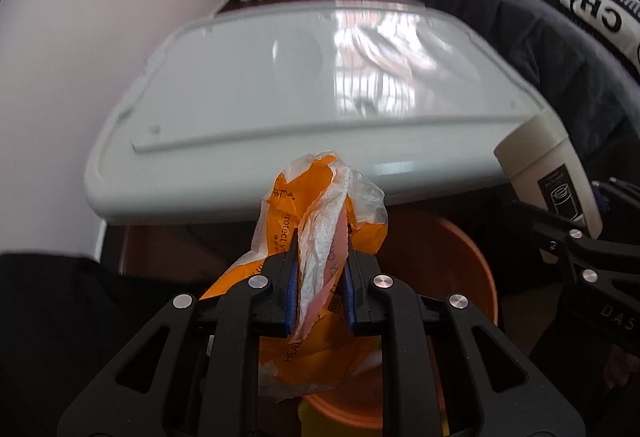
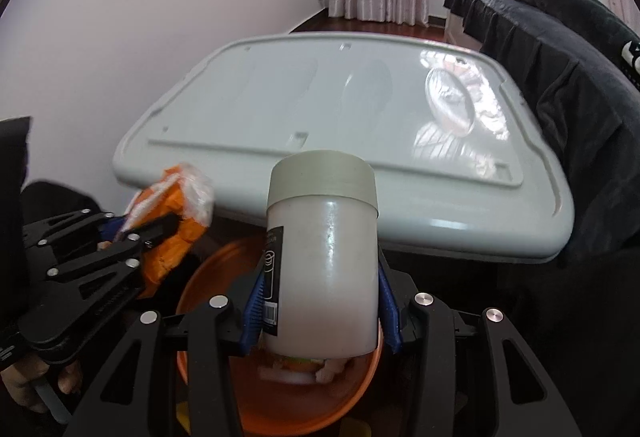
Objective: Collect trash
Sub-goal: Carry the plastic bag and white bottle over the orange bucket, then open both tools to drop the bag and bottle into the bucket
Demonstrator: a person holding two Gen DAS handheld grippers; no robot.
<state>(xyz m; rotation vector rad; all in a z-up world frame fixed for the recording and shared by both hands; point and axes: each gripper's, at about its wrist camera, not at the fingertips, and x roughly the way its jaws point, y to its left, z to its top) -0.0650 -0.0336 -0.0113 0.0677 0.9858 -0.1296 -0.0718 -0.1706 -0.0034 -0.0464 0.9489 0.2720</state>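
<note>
My left gripper (image 1: 320,285) is shut on a crumpled orange and clear plastic wrapper (image 1: 320,221) and holds it above an orange bin (image 1: 472,277). My right gripper (image 2: 320,301) is shut on a white plastic jar (image 2: 324,257) with a beige lid and a black label, held over the same orange bin (image 2: 280,405). The bin holds some scraps under the jar. The left gripper with the wrapper (image 2: 176,221) shows at the left of the right wrist view. The jar (image 1: 548,173) shows at the right of the left wrist view.
A white plastic table (image 1: 280,85) stands just beyond the bin; it also shows in the right wrist view (image 2: 320,97). A clear round lid (image 2: 450,101) lies on its right part. A dark jacket (image 2: 560,97) hangs at the right. A white wall is at the left.
</note>
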